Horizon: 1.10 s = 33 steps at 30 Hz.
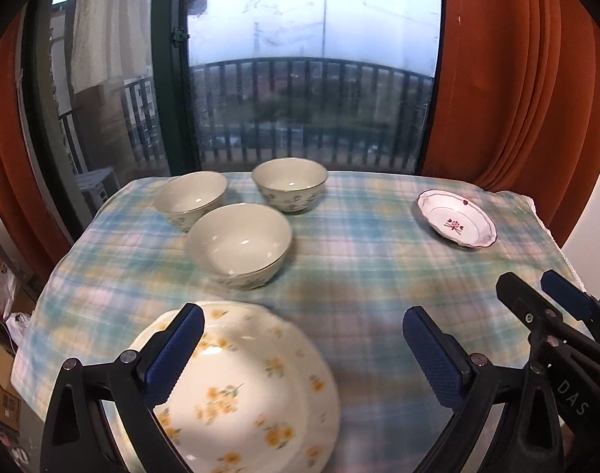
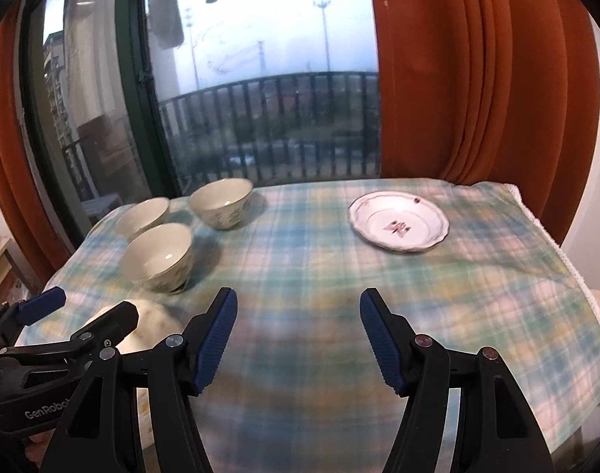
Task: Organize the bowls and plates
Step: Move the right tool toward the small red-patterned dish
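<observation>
Three pale floral bowls stand upright at the table's far left: the nearest bowl point(image 1: 240, 243) point(image 2: 158, 257), the left bowl point(image 1: 191, 197) point(image 2: 143, 213) and the far bowl point(image 1: 290, 183) point(image 2: 221, 202). A cream plate with yellow flowers point(image 1: 244, 390) point(image 2: 150, 327) lies at the near left; it looks like two stacked. A white plate with a red motif point(image 1: 456, 218) point(image 2: 398, 227) lies at the far right. My left gripper point(image 1: 303, 351) point(image 2: 83, 315) is open and empty above the yellow-flower plate's right part. My right gripper point(image 2: 298, 339) point(image 1: 536, 295) is open and empty over bare cloth.
A plaid cloth point(image 1: 359, 260) point(image 2: 319, 268) covers the table. A window with a balcony railing point(image 1: 307, 90) and orange curtains point(image 1: 508, 79) point(image 2: 477, 79) stand behind it. Boxes and clutter point(image 1: 0, 354) sit on the floor to the left.
</observation>
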Each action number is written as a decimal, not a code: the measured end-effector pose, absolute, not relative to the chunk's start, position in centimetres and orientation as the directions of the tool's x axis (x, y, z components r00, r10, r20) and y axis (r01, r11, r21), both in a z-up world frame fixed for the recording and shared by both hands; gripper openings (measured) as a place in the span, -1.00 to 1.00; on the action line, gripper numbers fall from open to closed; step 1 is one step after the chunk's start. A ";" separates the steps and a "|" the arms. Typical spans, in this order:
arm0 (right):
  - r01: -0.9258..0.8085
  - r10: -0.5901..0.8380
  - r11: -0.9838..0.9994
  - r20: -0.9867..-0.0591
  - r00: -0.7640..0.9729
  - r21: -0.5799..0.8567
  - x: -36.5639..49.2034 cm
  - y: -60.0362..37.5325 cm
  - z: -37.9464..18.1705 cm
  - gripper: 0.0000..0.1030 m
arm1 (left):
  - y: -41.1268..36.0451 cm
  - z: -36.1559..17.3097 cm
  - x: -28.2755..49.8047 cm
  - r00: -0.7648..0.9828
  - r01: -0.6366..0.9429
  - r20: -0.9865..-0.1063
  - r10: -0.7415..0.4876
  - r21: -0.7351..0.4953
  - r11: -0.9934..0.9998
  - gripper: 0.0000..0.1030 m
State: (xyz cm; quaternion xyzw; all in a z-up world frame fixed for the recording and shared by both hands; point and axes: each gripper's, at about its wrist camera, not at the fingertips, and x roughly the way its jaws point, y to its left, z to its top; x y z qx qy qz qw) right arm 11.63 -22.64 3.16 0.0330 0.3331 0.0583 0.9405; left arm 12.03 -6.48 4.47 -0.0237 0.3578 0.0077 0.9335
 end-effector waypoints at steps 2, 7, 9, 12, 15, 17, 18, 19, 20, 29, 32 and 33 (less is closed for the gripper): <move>-0.075 0.119 0.993 -0.618 0.777 0.097 12.4 -23.5 3.3 0.32 | -7.7 4.7 12.8 0.755 -0.025 -0.655 0.007 -0.018 1.000 0.96; -0.041 0.091 0.995 -0.608 0.789 0.095 14.3 -25.8 3.4 0.32 | -10.5 5.3 14.9 0.787 0.003 -0.616 0.033 0.057 0.998 0.96; -0.028 0.082 0.995 -0.605 0.792 0.098 15.2 -26.7 3.3 0.32 | -11.4 5.3 16.2 0.782 0.014 -0.623 0.024 0.057 0.998 0.96; -0.011 0.075 0.994 -0.605 0.793 0.109 17.1 -28.3 3.1 0.32 | -12.4 5.2 18.4 0.770 -0.022 -0.637 0.037 0.031 0.999 0.96; 0.002 0.075 0.992 -0.613 0.786 0.124 18.7 -29.8 2.8 0.32 | -13.9 5.0 20.5 0.769 -0.021 -0.638 0.030 0.021 1.000 0.93; 0.021 0.056 0.993 -0.613 0.788 0.118 20.1 -31.0 2.6 0.32 | -15.1 4.9 22.1 0.764 0.007 -0.645 0.009 0.023 1.000 0.90; 0.027 0.050 0.993 -0.613 0.788 0.116 20.6 -31.5 2.5 0.32 | -15.8 4.8 23.1 0.762 0.018 -0.647 0.003 0.026 0.999 0.89; 0.033 0.046 0.993 -0.614 0.788 0.117 21.3 -32.2 2.4 0.32 | -16.4 4.7 24.0 0.763 0.028 -0.647 -0.002 0.030 0.999 0.89; 0.040 0.044 0.992 -0.615 0.787 0.122 21.9 -32.9 2.2 0.32 | -16.9 4.7 24.6 0.761 0.036 -0.648 -0.003 0.038 0.999 0.89; 0.073 0.022 0.990 -0.648 0.761 0.119 28.3 -37.1 1.5 0.39 | -20.7 5.0 31.4 0.764 0.063 -0.645 -0.014 0.053 0.997 0.89; 0.055 0.016 0.995 -0.669 0.744 0.085 31.6 -38.6 0.9 0.66 | -21.6 4.3 33.9 0.751 0.064 -0.660 -0.009 0.058 0.996 0.89; 0.046 0.026 0.995 -0.677 0.735 0.088 32.5 -39.1 0.5 0.66 | -22.0 3.7 34.9 0.734 0.086 -0.679 -0.023 0.060 0.994 0.89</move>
